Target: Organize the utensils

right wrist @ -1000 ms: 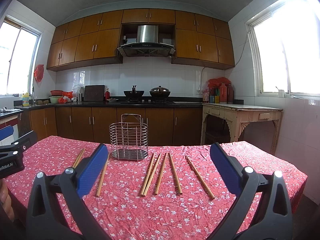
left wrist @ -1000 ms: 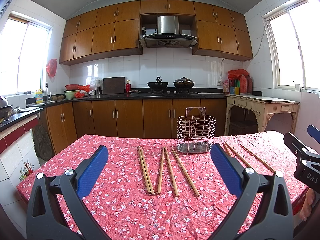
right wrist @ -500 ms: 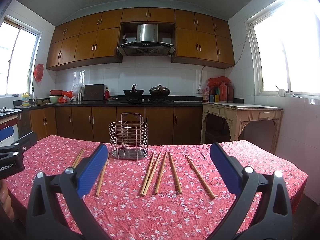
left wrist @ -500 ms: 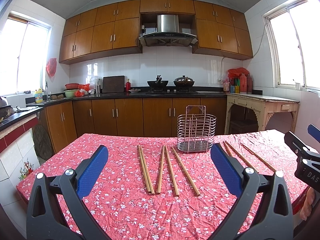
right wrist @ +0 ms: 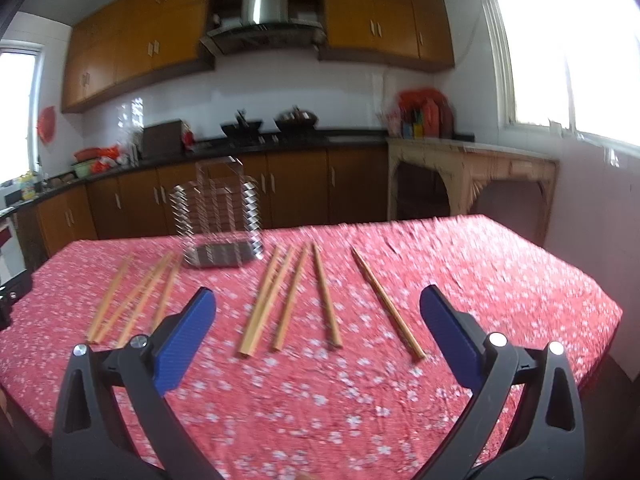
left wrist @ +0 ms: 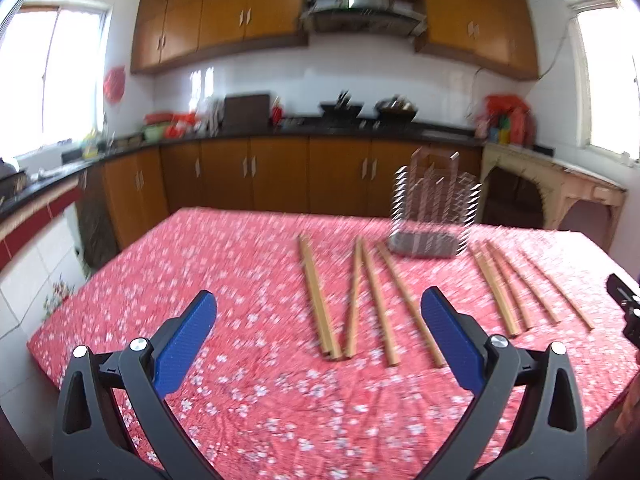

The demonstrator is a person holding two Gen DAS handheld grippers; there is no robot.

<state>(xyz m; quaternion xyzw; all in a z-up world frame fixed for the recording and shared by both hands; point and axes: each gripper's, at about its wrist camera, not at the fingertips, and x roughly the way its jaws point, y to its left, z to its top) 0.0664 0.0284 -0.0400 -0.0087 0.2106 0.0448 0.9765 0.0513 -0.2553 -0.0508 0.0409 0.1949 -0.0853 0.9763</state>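
Plainly, both tongs stand spread wide with nothing between their blue-padded fingers. Seen from the left wrist, the left black two-finger gripper [left wrist: 318, 312] hangs above the red tablecloth with small white flowers [left wrist: 224, 264], gripping nothing and touching nothing; its pads frame the near ends of a group of long wooden chopsticks [left wrist: 360, 300] that lie flat on the cloth. A second group of wooden chopsticks [left wrist: 516, 288] lies farther right, near the edge of the other tool at the frame's border. Behind and between the two groups stands the silver wire utensil holder [left wrist: 434, 216], upright on the cloth and blurred by motion. From the right wrist, the right black two-finger gripper [right wrist: 316, 310] is likewise released and bare, hovering above the cloth over the near ends of five chopsticks, the holder [right wrist: 218, 218] behind them to the left, four more sticks beyond it.
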